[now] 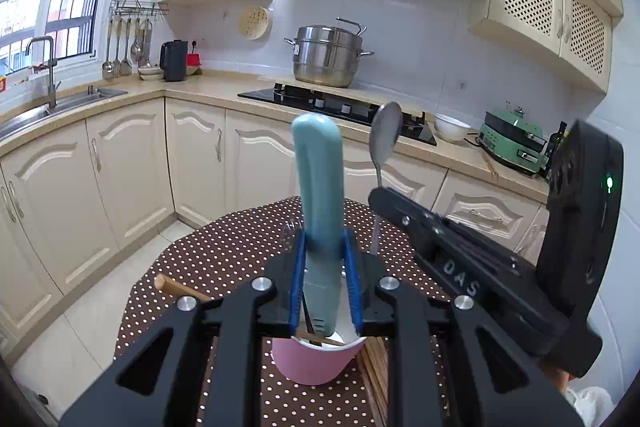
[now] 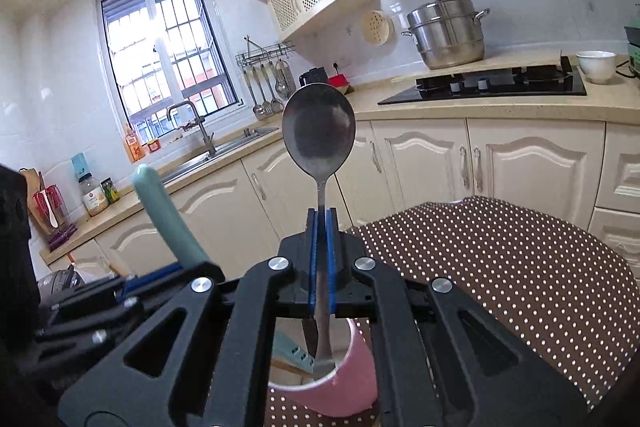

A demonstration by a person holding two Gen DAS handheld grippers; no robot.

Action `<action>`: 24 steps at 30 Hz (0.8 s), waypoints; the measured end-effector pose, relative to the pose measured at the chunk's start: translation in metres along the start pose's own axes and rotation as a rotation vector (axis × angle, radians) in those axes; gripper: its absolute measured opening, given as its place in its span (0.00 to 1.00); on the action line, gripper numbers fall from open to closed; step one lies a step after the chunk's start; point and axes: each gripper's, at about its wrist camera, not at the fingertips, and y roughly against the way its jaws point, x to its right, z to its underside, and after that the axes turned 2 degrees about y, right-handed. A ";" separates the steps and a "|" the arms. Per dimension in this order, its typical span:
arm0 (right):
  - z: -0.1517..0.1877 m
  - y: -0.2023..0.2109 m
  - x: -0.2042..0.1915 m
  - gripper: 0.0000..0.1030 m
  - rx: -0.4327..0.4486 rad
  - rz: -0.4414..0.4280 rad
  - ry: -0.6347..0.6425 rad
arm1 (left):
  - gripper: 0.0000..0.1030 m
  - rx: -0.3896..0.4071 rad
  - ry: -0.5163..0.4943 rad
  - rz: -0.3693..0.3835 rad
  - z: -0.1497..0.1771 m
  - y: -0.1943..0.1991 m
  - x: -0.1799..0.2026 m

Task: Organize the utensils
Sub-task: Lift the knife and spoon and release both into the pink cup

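Note:
My left gripper [image 1: 323, 247] is shut on a teal-handled utensil [image 1: 318, 167] that stands upright, its lower end inside the pink cup [image 1: 316, 363]. My right gripper [image 2: 322, 223] is shut on the handle of a metal spoon [image 2: 319, 129], bowl up, with the handle's tip dipping into the same pink cup [image 2: 344, 387]. Both grippers hover close together above the cup. The spoon [image 1: 386, 131] shows just right of the teal utensil, and the teal utensil [image 2: 164, 215] leans at the left in the right wrist view. A wooden stick and a dark utensil also sit in the cup.
The cup stands on a table with a brown polka-dot cloth [image 1: 224, 251]. Wooden chopsticks [image 1: 176, 287] lie on the cloth beside the cup. Behind are cream cabinets, a black hob [image 1: 340, 107], a steel steamer pot [image 1: 326, 57], a sink [image 1: 60, 103] and a white bowl [image 1: 452, 127].

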 end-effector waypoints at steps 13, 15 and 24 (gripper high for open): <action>0.015 0.020 -0.002 0.04 0.006 0.007 0.018 | 0.44 0.023 -0.011 -0.037 -0.002 0.014 0.001; 0.015 0.022 -0.002 0.04 0.004 0.006 0.020 | 0.49 0.038 -0.013 -0.050 -0.002 0.019 0.001; 0.022 0.030 -0.012 0.05 -0.008 0.013 0.043 | 0.68 0.116 -0.032 -0.114 -0.002 0.044 0.004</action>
